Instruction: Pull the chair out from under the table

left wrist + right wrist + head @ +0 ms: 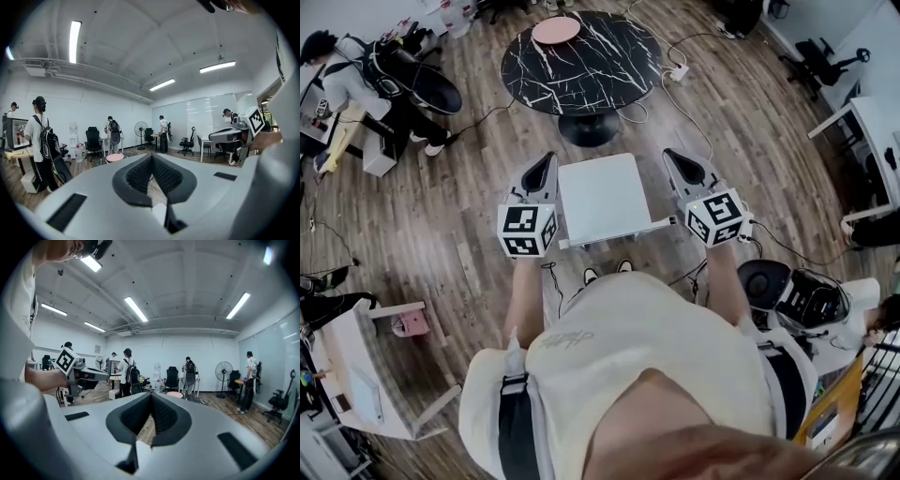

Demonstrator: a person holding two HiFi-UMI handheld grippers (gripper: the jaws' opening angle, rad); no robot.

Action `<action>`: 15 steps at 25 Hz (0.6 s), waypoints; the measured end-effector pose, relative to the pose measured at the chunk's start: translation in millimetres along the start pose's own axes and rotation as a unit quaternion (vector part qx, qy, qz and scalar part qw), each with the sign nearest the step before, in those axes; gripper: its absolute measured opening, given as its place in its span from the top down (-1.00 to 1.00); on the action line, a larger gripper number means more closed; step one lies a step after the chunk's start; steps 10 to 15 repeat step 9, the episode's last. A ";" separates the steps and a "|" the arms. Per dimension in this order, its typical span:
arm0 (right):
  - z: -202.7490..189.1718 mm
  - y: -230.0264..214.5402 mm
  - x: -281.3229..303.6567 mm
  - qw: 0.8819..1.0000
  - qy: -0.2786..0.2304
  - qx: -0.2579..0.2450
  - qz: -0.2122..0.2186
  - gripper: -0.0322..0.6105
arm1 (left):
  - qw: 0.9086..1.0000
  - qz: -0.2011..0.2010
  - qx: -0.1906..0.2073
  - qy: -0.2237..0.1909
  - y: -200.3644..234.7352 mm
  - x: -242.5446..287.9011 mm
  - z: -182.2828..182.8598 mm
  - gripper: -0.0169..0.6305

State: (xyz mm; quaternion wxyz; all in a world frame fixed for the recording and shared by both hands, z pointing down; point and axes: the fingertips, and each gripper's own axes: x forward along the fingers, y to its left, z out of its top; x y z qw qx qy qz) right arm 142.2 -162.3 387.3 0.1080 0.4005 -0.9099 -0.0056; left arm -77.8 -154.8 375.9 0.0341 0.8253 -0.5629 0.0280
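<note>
Person stands at the white chair (602, 197), one claw on each side of the seat. Left claw (547, 161) hangs just beside the seat's left edge and right claw (671, 156) just beside the right edge; can't tell if either touches it. Both point fwd, roughly level, twd the round black marble bench (581, 66). In its own view the left claw (151, 158) has its jaws together w/ nothing btwn them. Same for the right claw (151, 398): pads meet, nothing held. Chair sits on the wood floor (469, 216) on the person's side of the bench. Its far edge is near the bench's pedestal foot (589, 129), and from above the seat looks clear of the top. A pink disc (556, 30) lies on the bench's far part. Person's shoes (592, 277) are just behind the chair's near edge.
</note>
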 end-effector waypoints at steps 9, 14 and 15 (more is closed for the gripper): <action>2.1 -2.7 -1.5 1.000 -0.010 0.016 -0.008 0.89 | 1.000 -0.010 -0.004 0.010 -7.5 4.1 -8.1 0.90; 2.1 -2.7 -1.5 1.000 -0.010 0.016 -0.008 0.89 | 1.000 -0.010 -0.004 0.010 -7.5 4.1 -8.1 0.90; 2.1 -2.7 -1.5 1.000 -0.010 0.016 -0.008 0.89 | 1.000 -0.010 -0.004 0.010 -7.5 4.1 -8.1 0.90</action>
